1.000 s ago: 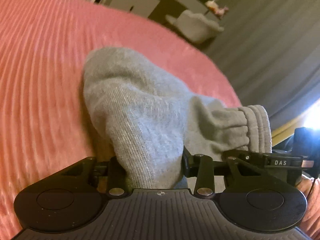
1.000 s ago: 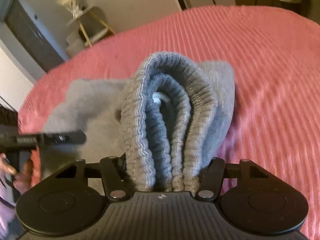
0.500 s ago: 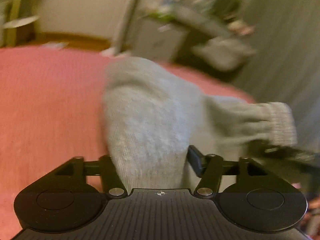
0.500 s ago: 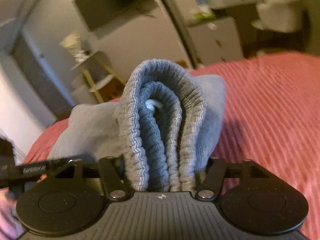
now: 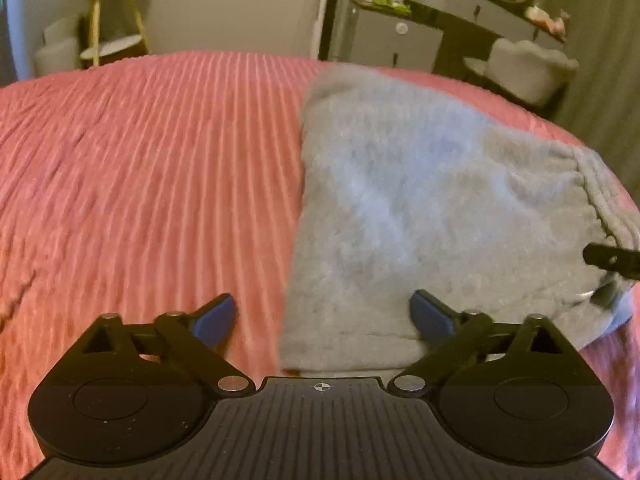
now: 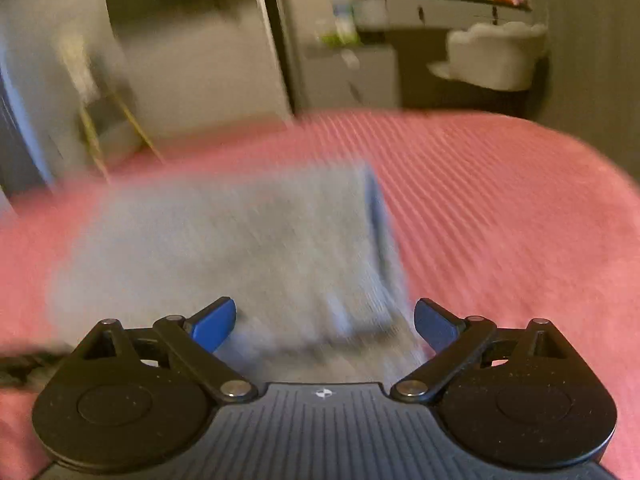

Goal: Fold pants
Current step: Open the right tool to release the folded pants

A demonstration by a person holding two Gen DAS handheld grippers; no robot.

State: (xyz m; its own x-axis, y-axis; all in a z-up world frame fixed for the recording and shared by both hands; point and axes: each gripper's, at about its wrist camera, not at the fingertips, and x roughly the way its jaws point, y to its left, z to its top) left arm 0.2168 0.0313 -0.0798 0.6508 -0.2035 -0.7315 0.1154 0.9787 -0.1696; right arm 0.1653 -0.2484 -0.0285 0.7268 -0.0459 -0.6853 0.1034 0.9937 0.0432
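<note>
The grey pants (image 5: 420,208) lie folded flat on the pink ribbed bedspread (image 5: 140,168), their ribbed waistband (image 5: 604,200) at the right edge. My left gripper (image 5: 324,316) hovers at the fold's near left corner, its jaws opening wide, blue pads off the cloth. A black fingertip of the other gripper (image 5: 612,258) pokes in at the right, by the waistband. In the blurred right wrist view the same pants (image 6: 240,248) lie flat ahead, and my right gripper (image 6: 325,320) sits over their near right corner with jaws opening, nothing pressed between the pads.
Beyond the bed stand a small round shelf stand (image 5: 108,20), a dark dresser with bottles and a mirror (image 5: 448,28), and a pale padded chair (image 5: 528,68). A grey curtain (image 5: 600,40) hangs at the right. Bare bedspread spreads left of the pants.
Both grippers have let go of the bunched pants and spread their jaws. The cloth has dropped from a raised bundle to a flat fold on the bed, and both cameras have drawn back.
</note>
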